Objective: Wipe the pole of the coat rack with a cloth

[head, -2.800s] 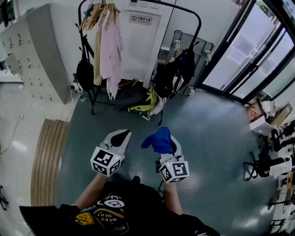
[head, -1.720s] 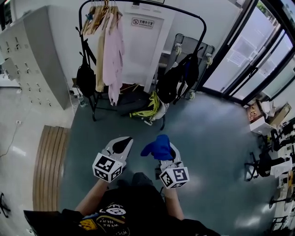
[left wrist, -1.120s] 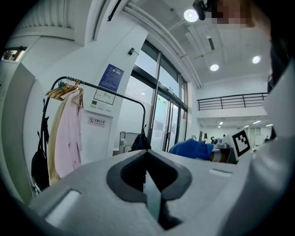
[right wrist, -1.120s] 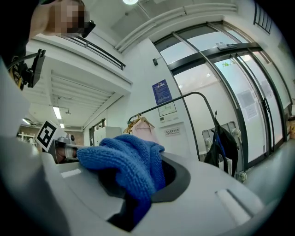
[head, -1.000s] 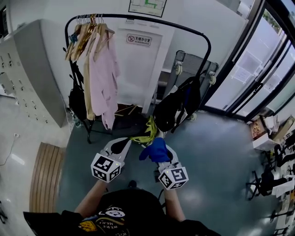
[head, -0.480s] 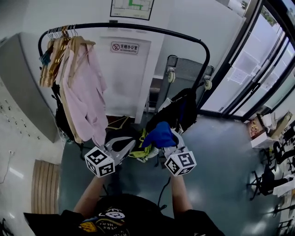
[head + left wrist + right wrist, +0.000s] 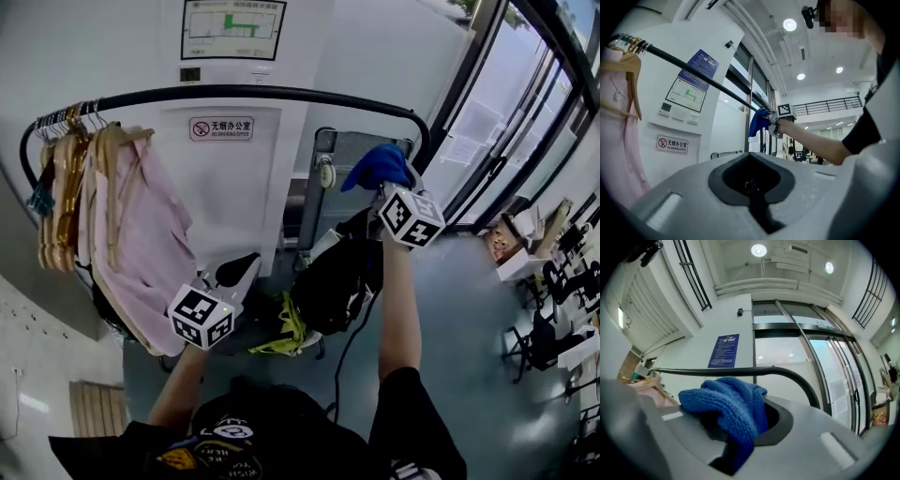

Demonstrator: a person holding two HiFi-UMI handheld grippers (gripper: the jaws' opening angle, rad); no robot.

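Observation:
The coat rack's black pole (image 7: 244, 94) runs level across the top and bends down at the right end (image 7: 424, 141). My right gripper (image 7: 382, 178) is raised to that bend, shut on a blue cloth (image 7: 375, 167) that sits just below the pole. In the right gripper view the blue cloth (image 7: 731, 406) bulges from the jaws with the pole (image 7: 787, 376) right behind it. My left gripper (image 7: 230, 277) hangs low in front of the clothes, shut and empty. The left gripper view shows the pole (image 7: 698, 75) and the cloth (image 7: 758, 121) far off.
Pink and beige garments on hangers (image 7: 112, 216) fill the pole's left end. A black bag (image 7: 333, 281) and a yellow-green item (image 7: 286, 337) hang under the right side. A white wall with a sign (image 7: 220, 128) stands behind; glass doors (image 7: 506, 112) are at the right.
I have come up close to the rack. My right gripper has risen with the blue cloth from waist height to the pole's right bend. The left gripper has stayed low.

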